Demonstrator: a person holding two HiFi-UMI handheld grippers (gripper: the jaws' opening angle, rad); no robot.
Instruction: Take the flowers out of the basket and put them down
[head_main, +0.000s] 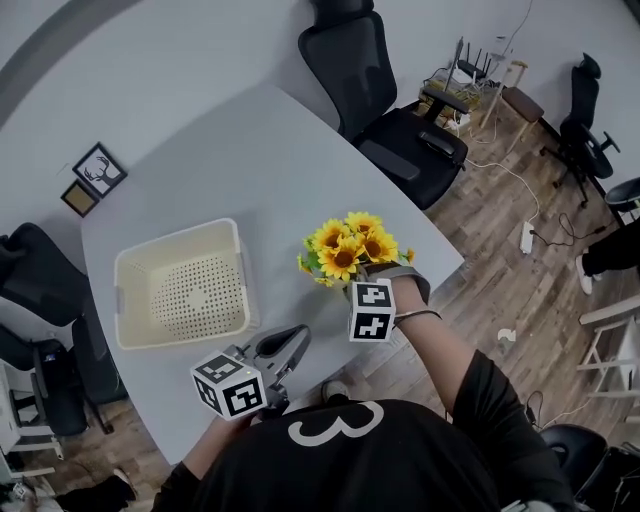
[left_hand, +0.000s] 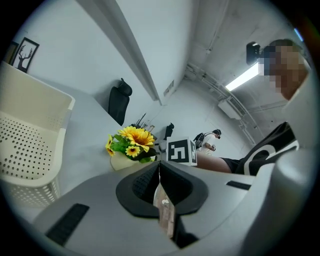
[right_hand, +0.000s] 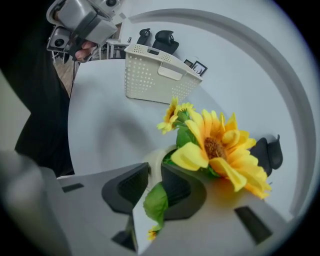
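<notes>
Right gripper view: potted sunflowers (right_hand: 215, 150) stand upright on the bench (right_hand: 110, 115), clear of the basket (right_hand: 155, 75). My right hand-held gripper (right_hand: 155, 181) straddles the pot rim, jaws narrowly parted. The left hand-held gripper (left_hand: 159, 175), pinched closed and empty, sits farther off.

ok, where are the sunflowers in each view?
Head view: flowers just right of centre.
Left gripper view: flowers small, left of centre.
Right gripper view: flowers large, centre-right foreground.
Shared landmark: white basket, left of the flowers in all three.
</notes>
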